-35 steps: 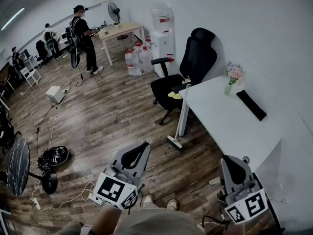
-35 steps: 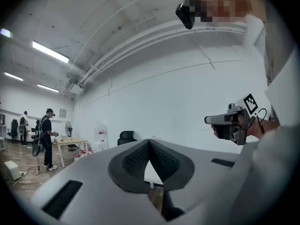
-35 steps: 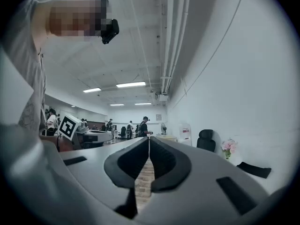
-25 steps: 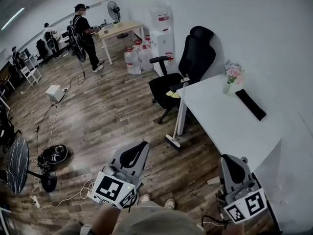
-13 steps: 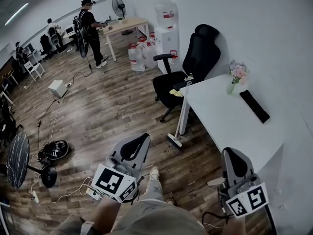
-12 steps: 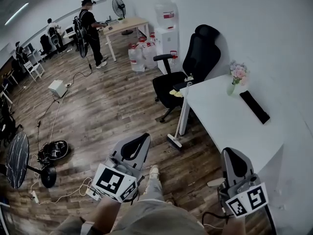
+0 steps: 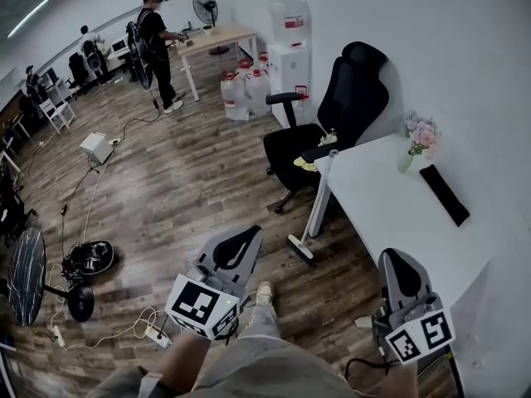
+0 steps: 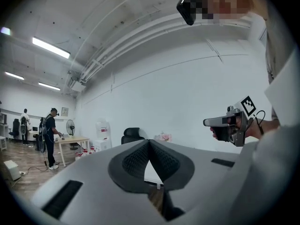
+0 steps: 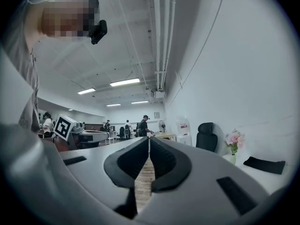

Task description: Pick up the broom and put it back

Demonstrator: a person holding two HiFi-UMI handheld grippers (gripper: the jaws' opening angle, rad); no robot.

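The broom (image 7: 314,212) has a white handle that leans against the near corner of the white table (image 7: 390,222). Its head (image 7: 299,247) rests on the wooden floor. In the head view my left gripper (image 7: 250,234) is low at centre, pointing level toward the broom and still short of it, jaws shut and empty. My right gripper (image 7: 392,257) is at the lower right beside the table's front edge, also shut on nothing. In the left gripper view the left gripper (image 8: 149,142) has its pads meeting at the tip. The right gripper (image 9: 149,138) shows the same in its own view.
A black office chair (image 7: 332,123) stands behind the broom. On the table are a flower vase (image 7: 417,142) and a flat black object (image 7: 445,194). A water dispenser (image 7: 290,52) and bottles (image 7: 241,94) stand at the back. A person (image 7: 158,48) stands far off. Cables (image 7: 124,330) lie at left.
The person carrying me has stepped forward, one foot now ahead. Both grippers have advanced toward the broom and table, which look nearer. Both stay shut.
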